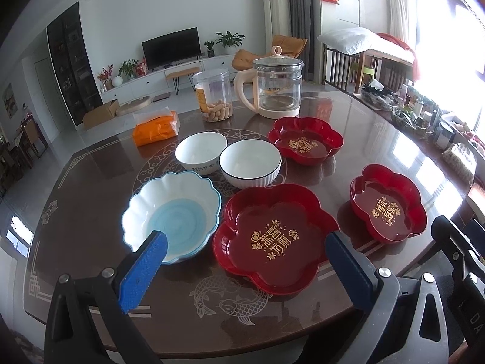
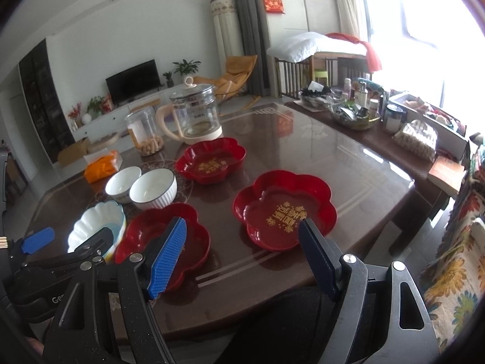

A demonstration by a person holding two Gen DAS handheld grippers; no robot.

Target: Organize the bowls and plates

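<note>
Both the left gripper [image 1: 245, 261] and right gripper [image 2: 242, 257] hang open and empty above the near red plate [image 1: 272, 239]; the scalloped bowl [image 1: 172, 212] seemingly touches its left edge.

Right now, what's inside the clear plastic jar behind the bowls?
The clear plastic jar holds a shallow layer of tan, peanut-like snacks at its bottom; above them it is empty. An orange label covers part of its left side, hiding what lies behind.

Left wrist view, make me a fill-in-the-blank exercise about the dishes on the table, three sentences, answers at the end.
1. The flower-shaped plates are all ____; the largest lies nearest the camera.
2. There are ____ of these plates on the table.
3. The scalloped bowl has a ____ bottom inside.

Missing words: red; three; blue
</note>
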